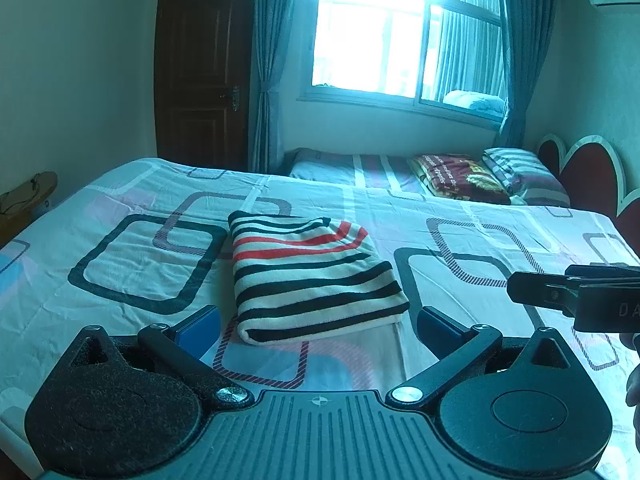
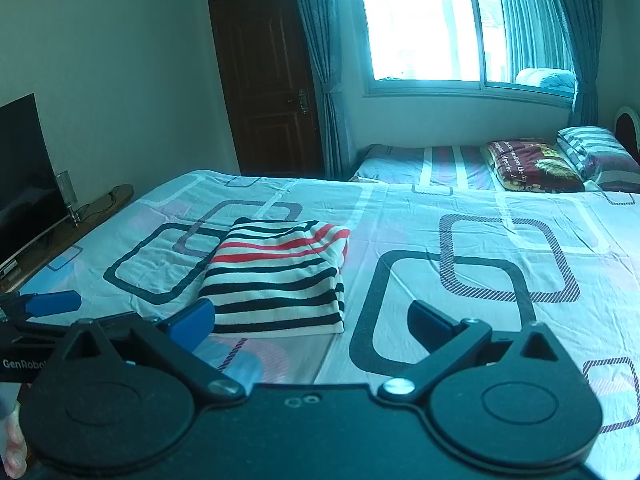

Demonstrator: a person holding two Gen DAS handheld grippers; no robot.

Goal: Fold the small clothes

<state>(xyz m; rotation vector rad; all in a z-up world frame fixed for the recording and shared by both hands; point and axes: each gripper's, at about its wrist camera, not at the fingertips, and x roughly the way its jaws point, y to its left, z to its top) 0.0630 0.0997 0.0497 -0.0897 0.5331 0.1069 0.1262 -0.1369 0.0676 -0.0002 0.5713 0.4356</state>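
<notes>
A small striped garment, white with black and red bands, lies folded into a neat rectangle on the patterned bedsheet. My left gripper hovers just short of its near edge, open, with nothing between the blue pads. In the right wrist view the same folded garment sits ahead and left of my right gripper, which is open and empty. Part of the right gripper shows at the right edge of the left wrist view. The left gripper's blue finger shows at the left edge of the right wrist view.
A second bed behind carries a folded dark red blanket and a striped pillow. A dark wooden door, curtains and a bright window are at the back. A television stands on a low shelf at the left.
</notes>
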